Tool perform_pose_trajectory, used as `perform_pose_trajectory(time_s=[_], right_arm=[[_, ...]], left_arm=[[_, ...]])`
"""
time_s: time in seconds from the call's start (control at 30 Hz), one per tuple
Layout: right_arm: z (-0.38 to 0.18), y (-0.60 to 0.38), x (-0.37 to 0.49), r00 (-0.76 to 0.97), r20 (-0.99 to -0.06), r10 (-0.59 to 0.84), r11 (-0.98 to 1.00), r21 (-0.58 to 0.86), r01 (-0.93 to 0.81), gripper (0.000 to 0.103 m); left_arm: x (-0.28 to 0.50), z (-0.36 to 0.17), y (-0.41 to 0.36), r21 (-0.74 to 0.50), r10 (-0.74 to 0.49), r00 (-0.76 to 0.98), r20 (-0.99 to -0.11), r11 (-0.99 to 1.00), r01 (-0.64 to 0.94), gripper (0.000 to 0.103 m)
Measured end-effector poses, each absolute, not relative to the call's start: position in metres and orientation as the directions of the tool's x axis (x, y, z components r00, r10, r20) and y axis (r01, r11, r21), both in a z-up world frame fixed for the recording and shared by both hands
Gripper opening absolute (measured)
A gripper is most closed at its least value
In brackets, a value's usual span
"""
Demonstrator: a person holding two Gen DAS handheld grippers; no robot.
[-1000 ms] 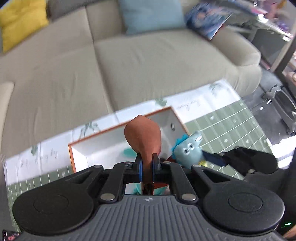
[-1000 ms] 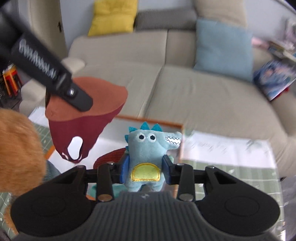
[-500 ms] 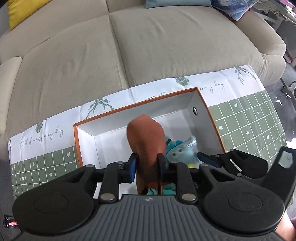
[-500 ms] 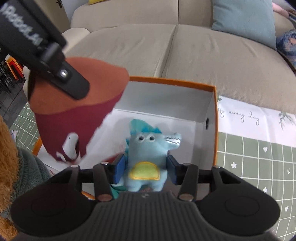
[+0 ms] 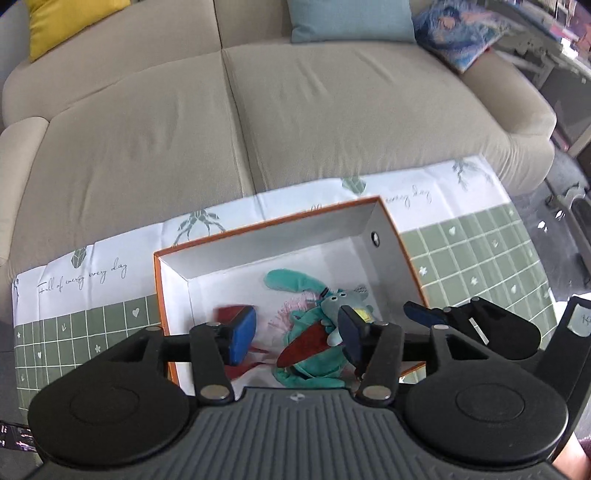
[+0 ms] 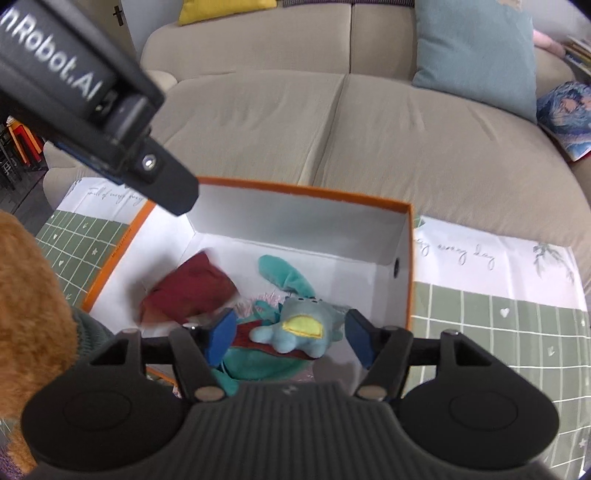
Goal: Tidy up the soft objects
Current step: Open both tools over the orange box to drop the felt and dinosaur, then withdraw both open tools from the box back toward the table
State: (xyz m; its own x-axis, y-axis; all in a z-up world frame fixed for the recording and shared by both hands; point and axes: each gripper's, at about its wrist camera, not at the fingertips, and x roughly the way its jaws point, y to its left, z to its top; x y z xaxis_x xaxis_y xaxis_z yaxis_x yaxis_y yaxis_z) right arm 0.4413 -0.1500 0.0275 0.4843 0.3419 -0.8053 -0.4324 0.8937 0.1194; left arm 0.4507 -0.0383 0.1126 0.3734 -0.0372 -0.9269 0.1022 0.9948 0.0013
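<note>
An orange box (image 5: 258, 224) with a white inside stands on the tablecloth. My left gripper (image 5: 295, 336) hovers over it, its jaws opening with nothing pressed between them. The dark red cloth (image 6: 192, 291) lies blurred on the box floor at the left. My right gripper (image 6: 290, 338) is above the box too, its jaws opening. The blue monster toy (image 6: 295, 328) lies below them on a teal plush (image 6: 284, 277), free of the pads. In the left wrist view the monster (image 5: 340, 301) shows beside the right gripper's finger (image 5: 421, 316).
A green-checked tablecloth (image 5: 461, 254) covers the table in front of a beige sofa (image 5: 295, 110). A yellow cushion (image 5: 70, 22) and a blue cushion (image 5: 347, 18) lean on its back. An orange furry thing (image 6: 26, 295) fills the right wrist view's left edge.
Both grippers opened over the box. The red cloth dropped from the left one into the box, and the blue monster fell from the right one onto the teal plush.
</note>
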Motion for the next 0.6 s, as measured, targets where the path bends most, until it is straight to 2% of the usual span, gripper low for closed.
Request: perform_pose_trajectory(time_s=[0.2,0.4,0.6], right_arm=[[0.059,-0.157,0.421,0.545,-0.769,0.333,0.900,0.088,-0.426,0.067],[0.107,-0.163,0.376,0.668,-0.672,0.320,0.904,0.005,-0.428,0.067],[0.146,-0.179,0.316,0.785,-0.514,0.345,0.908,-0.031,-0.419,0.069]], left_arm=[[0.423,0.151,-0.033,-0.054,-0.110,0.489,-0.865,0.991,0.126,0.060],[0.362,0.196,-0.035,-0.085,-0.216,0.648,-0.730,0.970,0.228,0.060],[0.277,0.211,-0.040,0.021,-0.237,0.812,-0.534,0.956,0.292,0.060]])
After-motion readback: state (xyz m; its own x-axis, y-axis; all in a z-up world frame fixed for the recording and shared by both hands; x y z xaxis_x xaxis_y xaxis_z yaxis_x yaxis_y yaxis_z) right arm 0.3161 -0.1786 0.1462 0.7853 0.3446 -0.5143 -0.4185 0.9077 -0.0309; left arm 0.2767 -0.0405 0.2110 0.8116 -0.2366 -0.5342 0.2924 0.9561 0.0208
